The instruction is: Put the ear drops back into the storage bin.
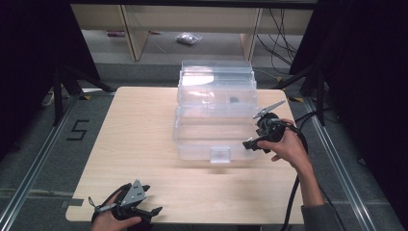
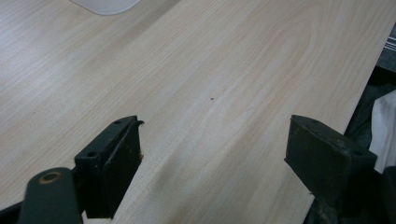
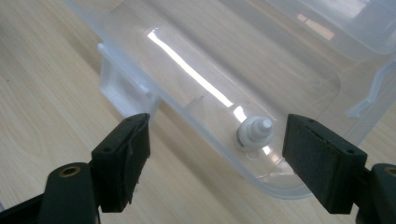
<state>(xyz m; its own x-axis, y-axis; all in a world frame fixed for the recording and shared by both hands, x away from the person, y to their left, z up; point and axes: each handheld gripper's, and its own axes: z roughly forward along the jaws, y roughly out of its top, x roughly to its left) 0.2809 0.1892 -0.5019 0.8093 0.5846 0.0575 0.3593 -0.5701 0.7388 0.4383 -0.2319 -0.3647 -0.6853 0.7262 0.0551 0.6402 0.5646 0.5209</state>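
Observation:
A clear plastic storage box (image 1: pixel 214 110) with stepped trays stands open at the middle back of the wooden table (image 1: pixel 139 139). My right gripper (image 1: pixel 254 132) is at its front right corner, open, its jaws wide on either side of that corner without touching it. In the right gripper view, a small white knob-shaped part (image 3: pixel 254 133) lies inside the box (image 3: pixel 196 70) near the corner, between the lines of the right gripper's (image 3: pixel 217 140) jaws. My left gripper (image 1: pixel 151 199) rests at the table's front left edge, open over bare wood (image 2: pixel 187 70), with nothing between the left gripper's (image 2: pixel 215 140) jaws.
The box's front latch (image 1: pixel 220 155) faces the person. A small dark item (image 1: pixel 234 100) lies in an upper tray. Beyond the table are shelf legs, a plastic bag (image 1: pixel 188 38) on the floor and cables (image 1: pixel 279 29). A "5" marking (image 1: pixel 77 130) is on the floor at left.

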